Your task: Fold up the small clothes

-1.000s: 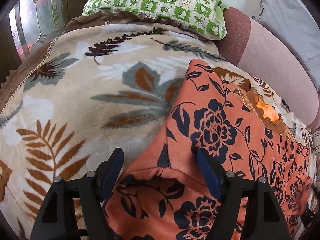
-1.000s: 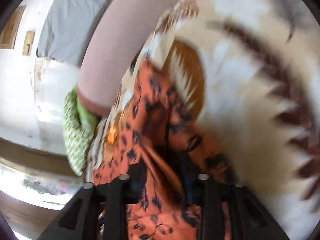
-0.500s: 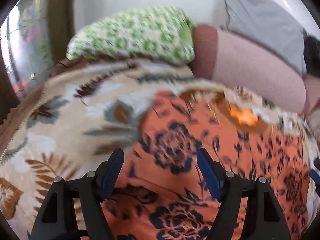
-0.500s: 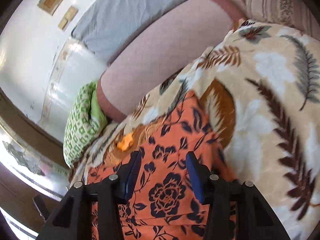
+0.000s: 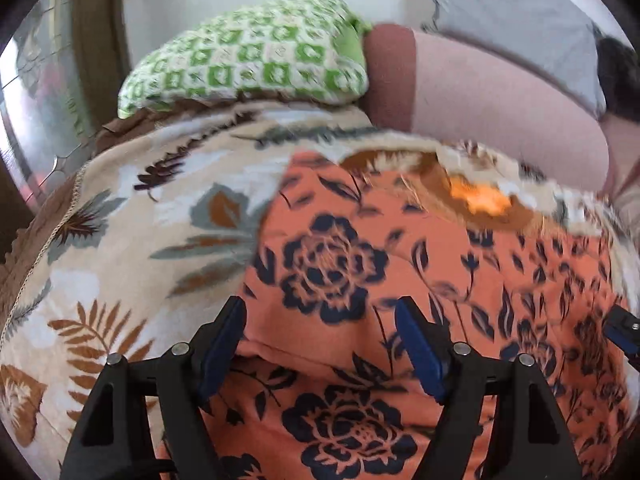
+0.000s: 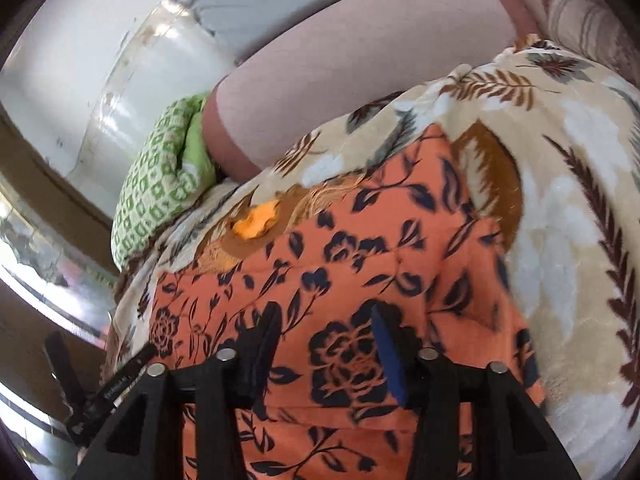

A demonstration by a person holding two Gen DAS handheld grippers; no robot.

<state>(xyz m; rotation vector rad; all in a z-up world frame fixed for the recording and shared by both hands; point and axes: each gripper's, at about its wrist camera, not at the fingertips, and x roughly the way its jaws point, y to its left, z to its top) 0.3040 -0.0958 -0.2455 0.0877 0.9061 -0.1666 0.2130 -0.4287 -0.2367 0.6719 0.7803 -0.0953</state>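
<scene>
The orange floral garment (image 5: 400, 280) lies spread on the leaf-patterned blanket (image 5: 120, 240), filling the view from about 6 o'clock to 3 o'clock. One fold seems already made: a doubled edge runs across it near the fingers. The left gripper (image 5: 320, 340) hovers over this edge at 6 o'clock, jaws apart, holding nothing. To the right, the right gripper (image 6: 324, 352) is also spread wide and empty above the cloth. At 12 o'clock a green pillow (image 5: 248, 64) rests. I judge at least one more fold remains.
</scene>
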